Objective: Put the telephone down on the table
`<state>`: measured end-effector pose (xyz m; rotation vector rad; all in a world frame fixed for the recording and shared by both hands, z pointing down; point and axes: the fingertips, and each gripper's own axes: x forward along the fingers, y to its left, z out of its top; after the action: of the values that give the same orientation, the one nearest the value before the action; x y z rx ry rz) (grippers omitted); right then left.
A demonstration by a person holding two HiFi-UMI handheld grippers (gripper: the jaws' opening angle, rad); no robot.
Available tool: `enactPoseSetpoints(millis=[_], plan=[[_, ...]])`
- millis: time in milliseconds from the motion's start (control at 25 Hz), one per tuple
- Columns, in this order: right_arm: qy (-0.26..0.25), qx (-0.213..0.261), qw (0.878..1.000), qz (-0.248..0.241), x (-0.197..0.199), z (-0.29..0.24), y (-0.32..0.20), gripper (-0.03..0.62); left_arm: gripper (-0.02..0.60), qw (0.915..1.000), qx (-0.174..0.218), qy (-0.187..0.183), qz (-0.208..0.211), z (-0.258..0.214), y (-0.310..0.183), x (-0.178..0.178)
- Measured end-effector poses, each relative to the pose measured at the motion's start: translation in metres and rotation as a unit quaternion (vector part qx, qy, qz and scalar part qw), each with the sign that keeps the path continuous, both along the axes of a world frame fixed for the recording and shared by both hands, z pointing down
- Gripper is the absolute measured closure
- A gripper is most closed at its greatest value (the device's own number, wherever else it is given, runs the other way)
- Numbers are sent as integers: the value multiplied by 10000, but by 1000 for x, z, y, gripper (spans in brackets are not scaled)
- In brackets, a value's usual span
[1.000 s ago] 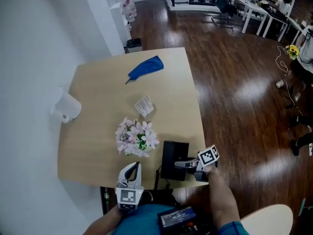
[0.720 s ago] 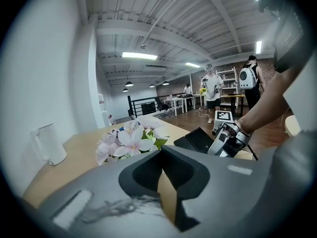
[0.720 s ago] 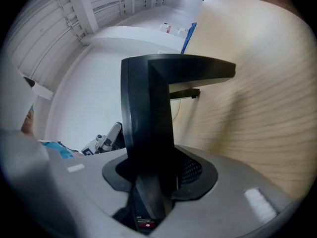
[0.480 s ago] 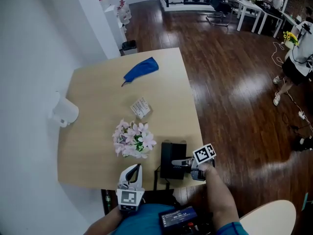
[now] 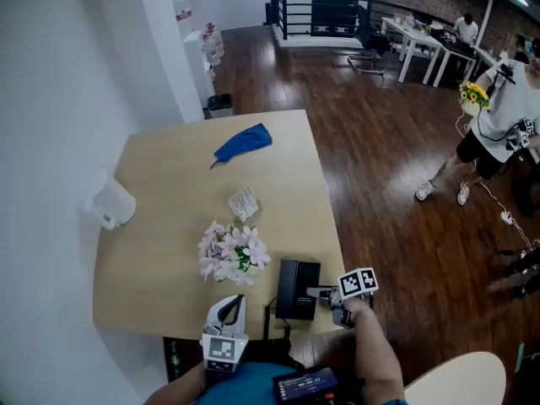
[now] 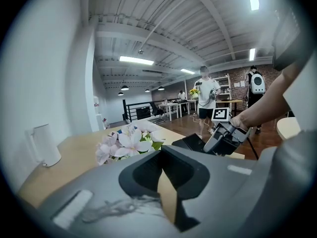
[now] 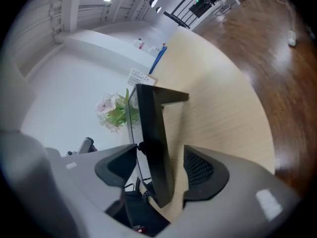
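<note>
Head view: right gripper (image 5: pixel 321 294) opening with telephone (image 5: pixel 295 287) between its jaws, flowers (image 5: pixel 232 254) seemingly just beside.

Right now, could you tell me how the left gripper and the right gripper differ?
The left gripper has its jaws together and empty; the right gripper is opening its jaws, with the telephone between them and the pads off it. The left gripper points up the table toward the flowers; the right gripper comes in sideways from the table's right edge. Both carry a marker cube and sit at the table's near end.
</note>
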<state>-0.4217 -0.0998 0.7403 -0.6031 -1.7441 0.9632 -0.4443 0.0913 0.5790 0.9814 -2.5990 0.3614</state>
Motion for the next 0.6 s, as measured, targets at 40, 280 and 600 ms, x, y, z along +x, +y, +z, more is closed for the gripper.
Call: enactPoseSetpoints(millis=[40,280,600], plan=[[-79,246,9996,133,0,-3,-6,320,568,10000,43,2,3,0,1,1],[-730,2503,9579,1198,8,-39,-36,485,568,9997,224,36,48,-1,2,1],[-1559,3608,9060,1568,22,-91,-12,598,568,9981,503,0,368,-10,-6,4]])
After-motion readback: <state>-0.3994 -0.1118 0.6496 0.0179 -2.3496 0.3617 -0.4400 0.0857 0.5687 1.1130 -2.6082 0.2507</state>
